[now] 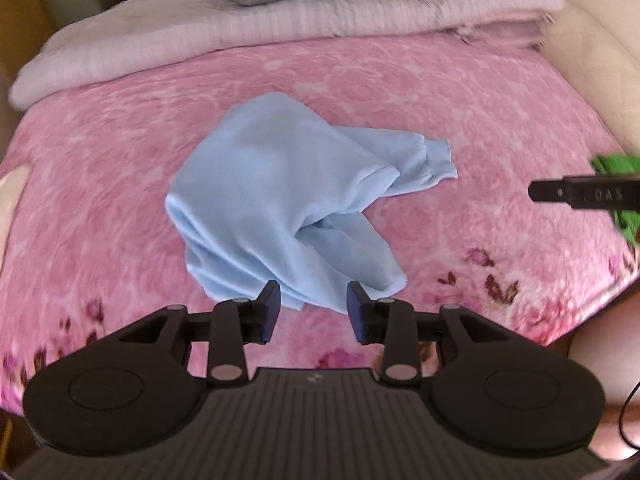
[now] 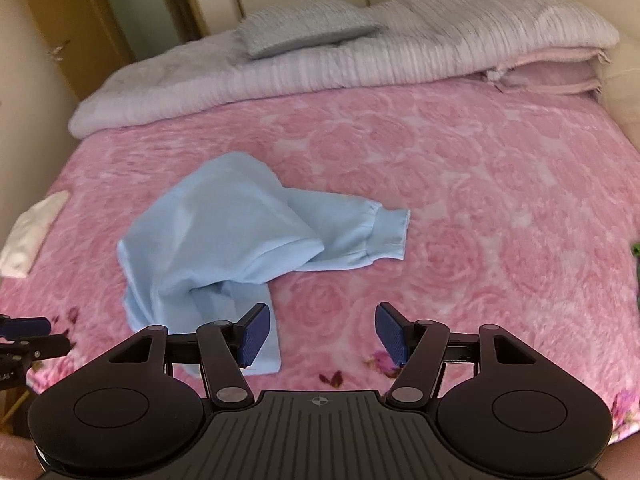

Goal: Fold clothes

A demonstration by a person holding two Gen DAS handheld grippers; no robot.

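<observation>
A light blue sweatshirt (image 1: 280, 184) lies crumpled on the pink bedspread (image 1: 460, 112), one cuffed sleeve (image 1: 430, 160) stretched to the right. My left gripper (image 1: 314, 312) is open and empty, just above the garment's near hem. In the right wrist view the sweatshirt (image 2: 224, 236) sits left of centre with its sleeve (image 2: 380, 232) pointing right. My right gripper (image 2: 322, 334) is open and empty over the bedspread (image 2: 480, 200), its left finger (image 2: 254, 334) over the garment's near corner. The right gripper's finger (image 1: 580, 194) shows at the right edge of the left wrist view.
A folded pale quilt (image 2: 320, 64) with a grey pillow (image 2: 304, 32) lies across the head of the bed. A white cloth (image 2: 32, 236) lies at the bed's left edge. Something green (image 1: 616, 196) sits at the right edge. The left gripper (image 2: 24, 336) shows at the lower left of the right wrist view.
</observation>
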